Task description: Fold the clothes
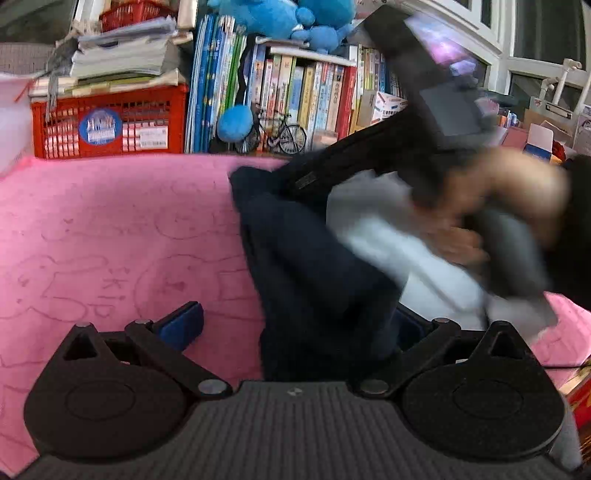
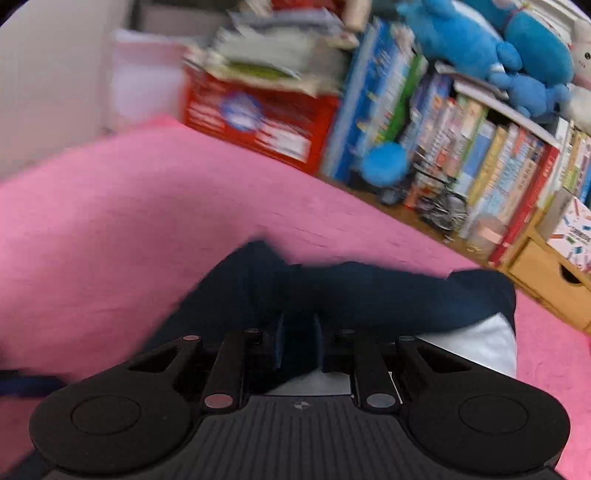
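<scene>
A navy garment (image 1: 314, 266) with a white part (image 1: 388, 236) lies bunched on the pink blanket (image 1: 110, 229). My left gripper (image 1: 295, 321) is open wide. Its left blue pad (image 1: 181, 325) rests on bare blanket, and the navy cloth drapes over the right finger and hides it. At the upper right, a person's blurred hand (image 1: 509, 192) carries the right gripper above the white part. In the right wrist view, my right gripper (image 2: 300, 341) is shut on a fold of the navy garment (image 2: 369, 291), whose white part (image 2: 480, 343) shows at the right.
Along the blanket's far edge stand a red crate (image 1: 110, 125) stacked with papers, a row of upright books (image 1: 306, 96), blue plush toys (image 1: 295, 18) and a small model bicycle (image 1: 284, 134). A wooden drawer box (image 2: 546, 273) sits at the right. Bare blanket (image 2: 110, 221) spreads to the left.
</scene>
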Demonstrator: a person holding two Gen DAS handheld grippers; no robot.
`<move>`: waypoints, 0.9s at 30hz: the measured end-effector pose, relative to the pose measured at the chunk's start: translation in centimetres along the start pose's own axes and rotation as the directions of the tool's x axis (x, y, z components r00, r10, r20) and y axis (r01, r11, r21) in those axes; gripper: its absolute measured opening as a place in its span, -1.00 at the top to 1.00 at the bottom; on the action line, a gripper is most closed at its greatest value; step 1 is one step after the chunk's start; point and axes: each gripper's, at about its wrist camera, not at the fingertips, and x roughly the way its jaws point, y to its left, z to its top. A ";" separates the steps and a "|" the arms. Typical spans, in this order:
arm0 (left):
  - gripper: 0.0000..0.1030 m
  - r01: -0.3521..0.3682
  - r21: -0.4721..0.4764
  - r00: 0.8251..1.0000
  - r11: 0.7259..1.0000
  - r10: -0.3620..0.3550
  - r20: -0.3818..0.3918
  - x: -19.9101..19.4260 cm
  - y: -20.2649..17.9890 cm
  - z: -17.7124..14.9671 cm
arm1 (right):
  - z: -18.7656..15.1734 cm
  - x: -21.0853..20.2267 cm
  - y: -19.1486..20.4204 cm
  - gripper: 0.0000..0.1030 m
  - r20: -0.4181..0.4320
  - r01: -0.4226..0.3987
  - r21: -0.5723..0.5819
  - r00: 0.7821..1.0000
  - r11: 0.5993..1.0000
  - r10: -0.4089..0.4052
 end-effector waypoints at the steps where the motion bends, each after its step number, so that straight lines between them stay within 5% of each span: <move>1: -1.00 -0.008 0.010 1.000 1.000 0.008 0.011 0.0 0.1 -0.2 | 0.3 1.0 -0.7 0.67 0.002 -0.001 0.038 1.000 0.999 0.001; 7: -1.00 -0.010 0.027 0.999 1.000 0.009 0.033 -0.2 0.3 -0.4 | 1.4 3.1 -2.4 0.57 0.048 0.008 0.109 0.999 0.994 -0.013; 9: -1.00 0.002 0.006 1.000 1.000 -0.002 0.025 -0.9 0.9 -0.3 | 1.3 2.3 -3.9 0.52 0.071 -0.048 0.186 0.997 0.981 0.036; 13: -1.00 0.031 -0.119 0.999 0.992 -0.027 0.031 -3.6 3.7 0.0 | 0.2 -2.7 -8.3 0.05 0.241 -0.182 0.291 0.964 0.939 0.112; 17: -1.00 0.029 -0.176 1.000 0.984 -0.027 0.012 -4.1 4.9 0.1 | -1.9 -3.3 -12.6 0.04 0.216 -0.025 0.364 0.975 0.931 -0.058; 20: -1.00 -0.019 -0.147 1.000 0.989 0.018 -0.010 -3.6 3.8 0.3 | -4.1 0.8 -14.0 0.02 0.090 0.038 0.385 0.993 0.922 -0.079; 23: -1.00 -0.062 -0.140 0.998 0.988 0.058 -0.033 -3.7 2.9 0.5 | -4.6 1.4 -13.1 0.00 0.082 0.094 0.327 0.988 0.940 -0.127; 27: -1.00 -0.104 -0.147 0.994 0.984 0.100 -0.035 -5.2 2.7 0.8 | -5.1 -3.4 -12.6 -0.15 0.123 0.036 0.359 0.989 0.933 -0.085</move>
